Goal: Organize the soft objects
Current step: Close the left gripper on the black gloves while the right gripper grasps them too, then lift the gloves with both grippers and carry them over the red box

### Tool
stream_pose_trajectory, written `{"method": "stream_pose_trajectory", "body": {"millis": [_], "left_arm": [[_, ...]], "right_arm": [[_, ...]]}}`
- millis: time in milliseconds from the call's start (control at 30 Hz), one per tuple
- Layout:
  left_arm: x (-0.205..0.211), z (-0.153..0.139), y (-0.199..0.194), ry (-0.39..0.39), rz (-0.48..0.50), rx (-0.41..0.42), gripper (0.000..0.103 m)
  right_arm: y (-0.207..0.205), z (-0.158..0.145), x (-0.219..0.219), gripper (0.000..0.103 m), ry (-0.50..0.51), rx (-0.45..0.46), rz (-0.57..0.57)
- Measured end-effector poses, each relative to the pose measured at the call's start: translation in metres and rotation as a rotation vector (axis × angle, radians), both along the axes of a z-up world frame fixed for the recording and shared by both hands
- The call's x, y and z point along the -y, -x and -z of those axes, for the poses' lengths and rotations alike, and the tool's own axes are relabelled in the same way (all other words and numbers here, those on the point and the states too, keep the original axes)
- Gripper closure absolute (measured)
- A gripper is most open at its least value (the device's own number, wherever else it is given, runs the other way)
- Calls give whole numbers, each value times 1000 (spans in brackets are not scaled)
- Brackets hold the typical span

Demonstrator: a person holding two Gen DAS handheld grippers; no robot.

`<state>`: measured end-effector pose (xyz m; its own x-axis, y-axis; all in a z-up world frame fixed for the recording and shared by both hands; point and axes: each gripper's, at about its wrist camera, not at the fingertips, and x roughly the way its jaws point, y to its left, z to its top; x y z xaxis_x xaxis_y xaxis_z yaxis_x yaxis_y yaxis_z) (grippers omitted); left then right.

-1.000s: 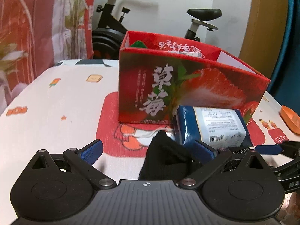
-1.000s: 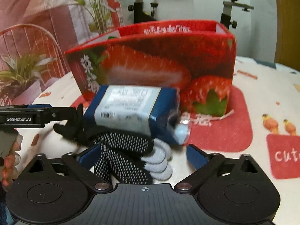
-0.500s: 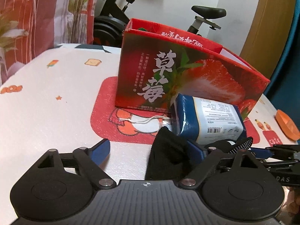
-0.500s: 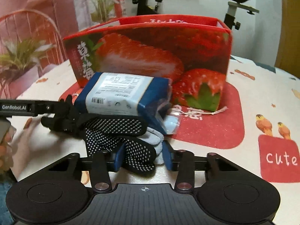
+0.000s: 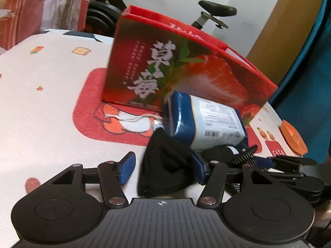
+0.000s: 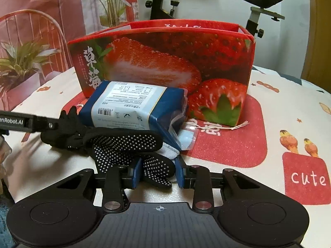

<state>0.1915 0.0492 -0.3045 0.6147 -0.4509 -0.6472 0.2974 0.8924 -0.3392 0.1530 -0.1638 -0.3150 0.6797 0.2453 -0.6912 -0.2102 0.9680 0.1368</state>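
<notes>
A red strawberry box [image 5: 186,70] [image 6: 165,68] stands on the table. A blue tissue pack [image 5: 206,124] [image 6: 132,107] lies in front of it. A black dotted glove [image 6: 132,144] lies before the pack. My right gripper [image 6: 158,172] is shut on the glove's fingers. A black cloth [image 5: 163,165] [image 6: 62,132] lies by the pack's other end. My left gripper [image 5: 162,170] has its jaws partly closed around the cloth; the right pad touches it, the left pad stands apart.
An orange dish [image 5: 293,136] sits at the table's right edge. A light blue face mask [image 6: 187,138] with a string lies under the pack's end. An exercise bike [image 6: 260,10] and a plant [image 6: 22,62] stand behind the table.
My right gripper closed on the dotted glove. My left gripper's jaws narrowed around the black cloth and the view tilted.
</notes>
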Motion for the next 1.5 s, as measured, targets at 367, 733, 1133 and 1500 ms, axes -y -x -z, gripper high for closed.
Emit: {"method": "stream_pose_trajectory", "body": {"millis": [367,733,1133,1500], "left_arm": [[3,0,2,4,25,5,65],[7,-6,9,-34,45,55,86],[1,-14,15,-15,25,72,87],[-2,-31,26,21,18,138,87]], "right_arm": [[0,0,1,72,3,0,-2],[0,0,2,76,-15,-13,-4],[7,-13,1,91,-88,-4,-24],[18,-34,2,91,-121,80,-33]]}}
